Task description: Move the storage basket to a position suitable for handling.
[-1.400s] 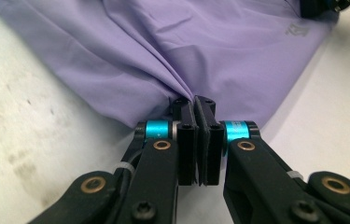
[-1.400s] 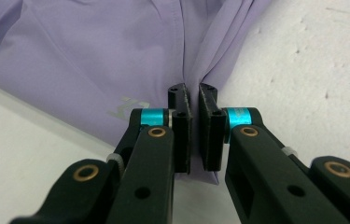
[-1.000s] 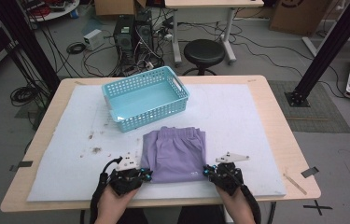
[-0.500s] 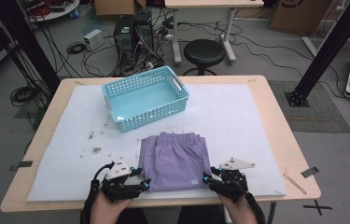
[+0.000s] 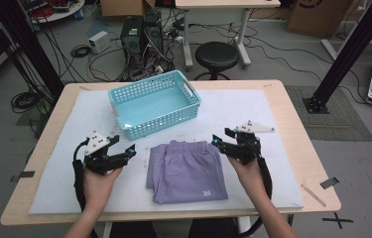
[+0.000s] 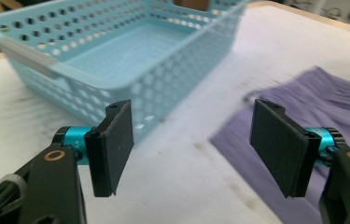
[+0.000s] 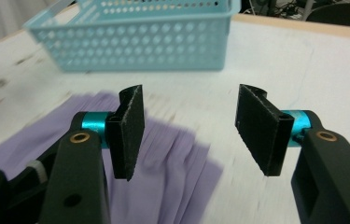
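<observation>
The folded purple shorts are flanked by the left gripper and right gripper, both raised off them since, jaws just opened, nothing held

Laboratory or test workshop: black aluminium rig posts flank the worktop; computer towers, loose floor cables, stool, cardboard boxes.

The folded shorts lie on the mat at the desk's 6 o'clock edge. The basket sits behind them, toward 11 o'clock, near but apart. The left gripper hangs at the shorts' 9 o'clock, the right gripper at their 2 o'clock corner. A stool stands beyond the desk at 12 o'clock.
</observation>
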Demonstrator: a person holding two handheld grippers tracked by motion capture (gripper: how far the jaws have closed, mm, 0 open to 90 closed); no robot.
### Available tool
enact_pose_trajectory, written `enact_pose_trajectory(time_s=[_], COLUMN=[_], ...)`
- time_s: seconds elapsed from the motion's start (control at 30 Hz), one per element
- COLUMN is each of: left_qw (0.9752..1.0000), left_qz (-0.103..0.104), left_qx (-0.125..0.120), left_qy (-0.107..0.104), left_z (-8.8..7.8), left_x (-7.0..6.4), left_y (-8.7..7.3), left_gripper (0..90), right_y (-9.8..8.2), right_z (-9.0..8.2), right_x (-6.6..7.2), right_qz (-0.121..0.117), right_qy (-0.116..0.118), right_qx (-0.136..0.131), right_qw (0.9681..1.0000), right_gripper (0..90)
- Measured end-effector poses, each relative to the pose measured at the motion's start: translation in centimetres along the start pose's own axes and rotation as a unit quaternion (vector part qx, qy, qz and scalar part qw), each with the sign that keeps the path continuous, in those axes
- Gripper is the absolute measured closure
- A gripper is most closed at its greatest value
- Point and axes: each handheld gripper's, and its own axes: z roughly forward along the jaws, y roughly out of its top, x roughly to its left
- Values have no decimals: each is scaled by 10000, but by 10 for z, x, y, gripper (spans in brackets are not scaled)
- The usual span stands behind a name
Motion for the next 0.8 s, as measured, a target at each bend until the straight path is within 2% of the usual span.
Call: enact_pose_trajectory(time_s=[0.07, 0.1, 0.13, 0.2, 0.27, 0.3, 0.33, 0.37, 0.4, 0.43, 0.53, 0.57, 0.6, 0.63, 0.7, 0.73, 0.77, 0.8], left_qw=[10000, 9999, 9998, 9996, 9990, 9990, 9990, 9989, 9988, 9986, 9984, 9984, 9985, 9986, 9985, 9979, 9977, 9977], left_qz=[-1, -13, -4, 12, 9, 9, -32, -102, -143, -239, -324, -324, -353, -343, -342, -249, -165, -165], left_qx=[27, 55, 83, 105, 115, 115, 114, 141, 176, 289, 348, 348, 334, 333, 394, 588, 646, 646], left_qy=[47, 115, 192, 257, 423, 423, 441, 432, 436, 366, 290, 290, 247, 219, 151, 92, 98, 98], left_z=[3, 7, 13, 16, 22, 22, 24, 27, 29, 35, 42, 42, 44, 46, 50, 56, 58, 58], left_x=[2, 6, 10, 12, 18, 18, 21, 24, 26, 32, 37, 37, 38, 40, 42, 43, 43, 43], left_y=[0, 1, 2, 2, 3, 3, 2, 0, -1, -4, -8, -8, -8, -9, -10, -8, -6, -6], left_gripper=[303, 303, 304, 304, 304, 304, 304, 304, 304, 304, 305, 312, 319, 319, 353, 370, 394, 397], right_y=[11, 11, 23, 31, 40, 40, 49, 55, 55, 63, 74, 74, 78, 78, 84, 87, 88, 89], right_z=[12, 12, 26, 38, 51, 51, 65, 74, 74, 87, 110, 110, 121, 121, 133, 143, 148, 153], right_x=[-5, -5, -10, -14, -17, -17, -20, -22, -22, -26, -34, -34, -38, -38, -41, -43, -45, -46], right_qz=[14, 14, 72, 145, 123, 123, 121, 133, 133, 150, 243, 243, 290, 290, 396, 439, 454, 462], right_qy=[-43, -43, -12, 22, 14, 14, 39, 25, 25, 20, -69, -69, -110, -110, -160, -207, -226, -225], right_qx=[1, 1, -5, 4, -12, -12, 53, 96, 96, 167, 265, 265, 354, 354, 442, 504, 620, 733], right_qw=[10000, 10000, 10000, 9999, 9999, 9999, 9999, 9999, 9999, 9997, 9993, 9993, 9989, 9989, 9981, 9975, 9968, 9960], right_gripper=[437, 437, 438, 439, 443, 443, 450, 452, 452, 476, 505, 505, 522, 522, 541, 576, 597, 623])
